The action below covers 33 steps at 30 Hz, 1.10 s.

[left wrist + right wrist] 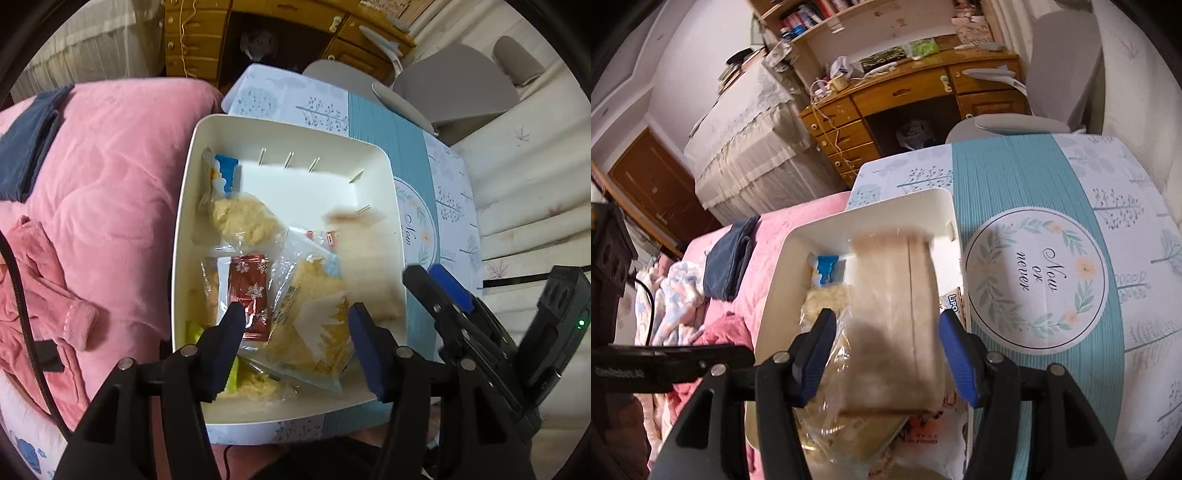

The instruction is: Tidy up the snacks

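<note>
- White bin sits on the table, right beside the pink blanket, and it's already full of snack bags.
- My left gripper hangs over the near end, fingers apart and empty, above a red packet and a noodle bag.
- My right gripper is over the bin too, fingers spread. A blurry tan pack sits between them; looks like the pads aren't touching it, but it's too smeared to be sure.
</note>
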Each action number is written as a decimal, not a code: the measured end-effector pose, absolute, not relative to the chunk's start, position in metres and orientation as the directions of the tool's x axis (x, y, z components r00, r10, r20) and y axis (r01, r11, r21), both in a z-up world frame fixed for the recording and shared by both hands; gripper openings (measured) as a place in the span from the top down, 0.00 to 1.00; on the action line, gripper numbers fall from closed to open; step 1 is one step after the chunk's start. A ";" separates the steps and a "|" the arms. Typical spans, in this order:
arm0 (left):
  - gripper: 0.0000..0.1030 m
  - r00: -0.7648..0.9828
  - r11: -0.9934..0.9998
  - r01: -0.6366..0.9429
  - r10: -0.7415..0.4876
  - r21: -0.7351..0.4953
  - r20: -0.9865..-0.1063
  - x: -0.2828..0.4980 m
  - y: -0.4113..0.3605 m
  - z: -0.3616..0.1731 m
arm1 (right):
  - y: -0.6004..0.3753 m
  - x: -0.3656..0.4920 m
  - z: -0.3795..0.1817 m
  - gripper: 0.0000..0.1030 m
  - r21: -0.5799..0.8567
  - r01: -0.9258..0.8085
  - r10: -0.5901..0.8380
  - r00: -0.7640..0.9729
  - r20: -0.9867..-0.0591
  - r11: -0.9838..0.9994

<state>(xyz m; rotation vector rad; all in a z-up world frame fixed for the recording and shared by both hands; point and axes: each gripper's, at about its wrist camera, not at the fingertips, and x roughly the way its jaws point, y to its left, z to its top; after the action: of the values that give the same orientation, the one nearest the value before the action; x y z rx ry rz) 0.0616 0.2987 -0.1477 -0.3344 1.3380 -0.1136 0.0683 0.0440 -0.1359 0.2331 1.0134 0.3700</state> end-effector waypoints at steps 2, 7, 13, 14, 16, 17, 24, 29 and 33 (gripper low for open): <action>0.44 0.235 0.952 -0.106 -0.257 -0.287 -0.938 0.052 0.295 -0.144 | 0.038 0.058 -0.132 0.36 0.355 -0.183 0.399 0.460 -0.793 0.917; 0.34 0.287 0.960 -0.077 -0.238 -0.270 -0.928 0.027 0.280 -0.136 | 0.021 0.028 -0.125 0.26 0.342 -0.188 0.390 0.445 -0.806 0.921; 0.27 0.323 0.953 -0.145 -0.208 -0.265 -0.923 -0.008 0.260 -0.128 | -0.014 -0.006 -0.122 0.26 0.360 -0.181 0.402 0.372 -0.836 0.915; 0.27 0.324 0.947 -0.169 -0.210 -0.274 -0.923 -0.015 0.257 -0.126 | -0.023 -0.012 -0.120 0.26 0.364 -0.171 0.403 0.359 -0.842 0.915; 0.25 0.339 0.939 -0.189 -0.211 -0.286 -0.917 -0.026 0.248 -0.121 | -0.037 -0.022 -0.114 0.26 0.372 -0.164 0.406 0.350 -0.844 0.914; 0.24 0.349 0.938 -0.195 -0.207 -0.287 -0.914 -0.033 0.242 -0.118 | -0.045 -0.027 -0.109 0.26 0.370 -0.167 0.406 0.351 -0.844 0.914; 0.18 0.374 0.954 -0.169 -0.172 -0.249 -0.912 -0.070 0.191 -0.095 | -0.088 -0.059 -0.077 0.22 0.330 -0.196 0.379 0.330 -0.865 0.923; 0.12 0.414 0.965 -0.131 -0.154 -0.226 -0.897 -0.096 0.150 -0.075 | -0.110 -0.085 -0.054 0.11 0.287 -0.228 0.350 0.319 -0.881 0.931; 0.01 0.484 0.976 -0.114 -0.107 -0.184 -0.868 -0.112 0.125 -0.055 | -0.125 -0.102 -0.035 0.03 0.258 -0.222 0.323 0.349 -0.879 0.940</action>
<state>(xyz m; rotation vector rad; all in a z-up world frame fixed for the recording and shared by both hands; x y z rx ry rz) -0.1119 0.1247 -0.0551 -0.2284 1.0679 0.0041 -0.1016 -0.1246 -0.0346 0.0991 1.1617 0.3538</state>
